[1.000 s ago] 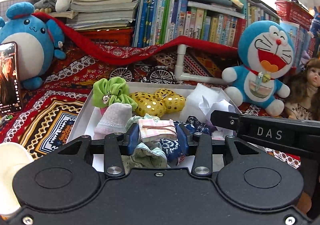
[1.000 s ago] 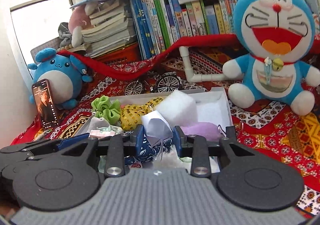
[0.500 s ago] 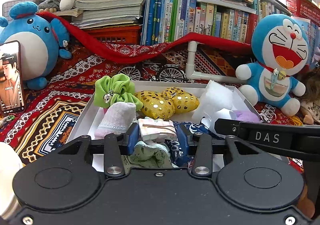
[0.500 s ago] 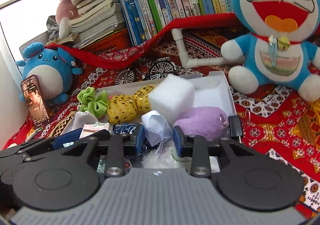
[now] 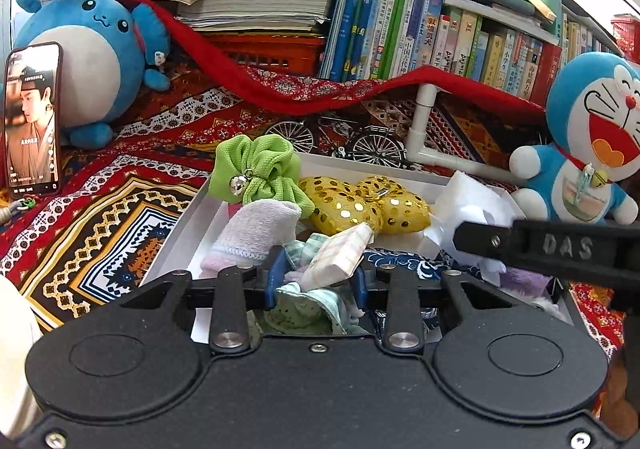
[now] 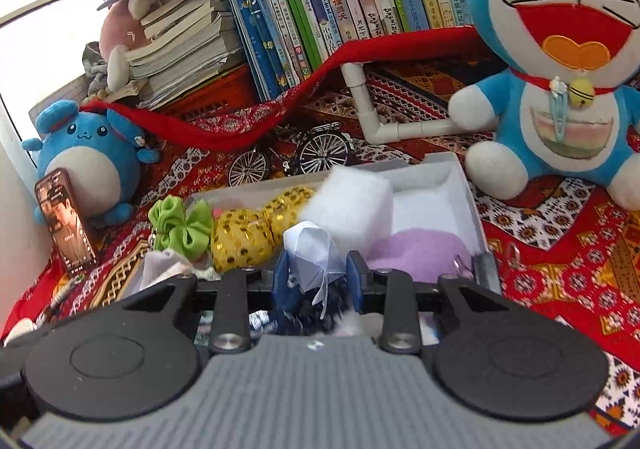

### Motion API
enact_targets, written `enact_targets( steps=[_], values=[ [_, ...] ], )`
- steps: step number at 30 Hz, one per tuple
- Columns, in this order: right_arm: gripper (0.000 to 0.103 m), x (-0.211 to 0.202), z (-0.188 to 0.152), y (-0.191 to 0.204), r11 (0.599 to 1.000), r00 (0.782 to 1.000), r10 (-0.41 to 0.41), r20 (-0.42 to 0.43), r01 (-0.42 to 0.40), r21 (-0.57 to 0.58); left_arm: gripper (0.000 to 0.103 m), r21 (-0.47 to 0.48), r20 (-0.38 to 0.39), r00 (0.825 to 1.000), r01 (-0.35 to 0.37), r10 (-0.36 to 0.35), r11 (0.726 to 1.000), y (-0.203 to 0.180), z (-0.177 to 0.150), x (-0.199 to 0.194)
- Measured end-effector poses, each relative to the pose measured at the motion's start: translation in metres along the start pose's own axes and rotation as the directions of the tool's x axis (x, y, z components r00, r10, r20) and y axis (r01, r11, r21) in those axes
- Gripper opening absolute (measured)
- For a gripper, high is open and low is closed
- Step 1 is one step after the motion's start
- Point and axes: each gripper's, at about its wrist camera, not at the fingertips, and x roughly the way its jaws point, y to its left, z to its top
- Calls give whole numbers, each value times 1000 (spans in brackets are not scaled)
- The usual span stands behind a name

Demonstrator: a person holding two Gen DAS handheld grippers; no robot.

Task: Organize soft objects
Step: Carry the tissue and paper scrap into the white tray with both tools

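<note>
Left tongs (image 5: 316,277) closing on a checked cloth bundle (image 5: 344,253) over the white box (image 5: 180,225). Right tongs (image 6: 316,277) clenched on white fabric (image 6: 312,249). Both light, limp; grasp mid-fold.

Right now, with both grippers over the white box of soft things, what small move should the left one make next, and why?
Probably finish closing the left gripper: its jaws are closing around the checked pink cloth, tilted between them above the white box. The right gripper already grips a white fabric piece.
</note>
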Motion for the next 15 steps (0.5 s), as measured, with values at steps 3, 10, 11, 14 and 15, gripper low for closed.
enact_targets(
  steps=[3, 10, 11, 14, 15],
  values=[
    [36, 7, 2, 3, 1000, 1000, 15, -8, -15, 20, 33, -5, 0, 1000, 2, -2, 1000, 1, -1, 2],
    [36, 24, 0, 16, 1000, 999, 16, -34, -16, 10, 33, -7, 1, 1000, 2, -2, 1000, 0, -2, 2],
    [36, 26, -1, 17, 1000, 999, 14, -36, -13, 9, 33, -8, 2, 1000, 3, -3, 1000, 1, -2, 2],
    [36, 30, -3, 17, 1000, 999, 12, -40, -11, 9, 33, -7, 2, 1000, 5, -5, 1000, 1, -2, 2],
    [36, 31, -3, 17, 1000, 999, 14, -43, -13, 16, 33, -7, 2, 1000, 7, -7, 1000, 1, -2, 2]
  ],
)
